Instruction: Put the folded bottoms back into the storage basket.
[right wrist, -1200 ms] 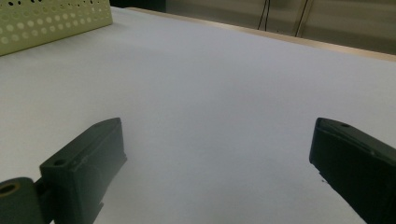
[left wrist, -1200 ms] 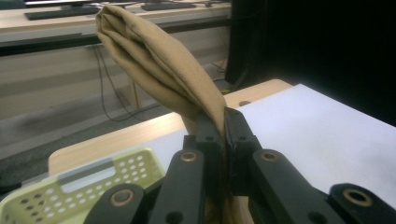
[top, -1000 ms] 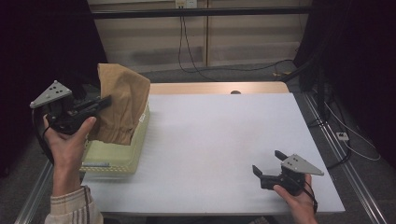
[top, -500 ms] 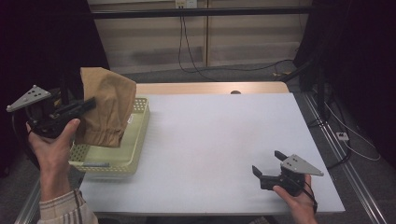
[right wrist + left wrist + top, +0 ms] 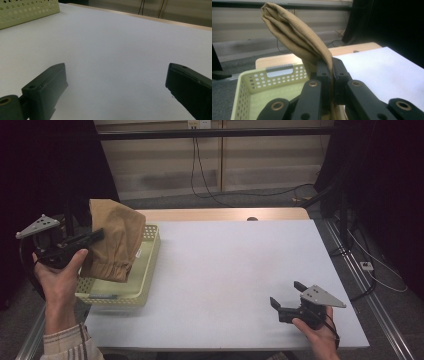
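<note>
Left gripper (image 5: 95, 236) clamps a tan cloth (image 5: 114, 240), holding it up over the pale yellow perforated basket (image 5: 145, 270) just below its jaws; basket interior seen in the left gripper view looks bare; right gripper (image 5: 286, 299) open, well apart on white table (image 5: 225, 265)

Tan folded cloth (image 5: 114, 240), hanging over yellow basket (image 5: 145, 270)
</note>
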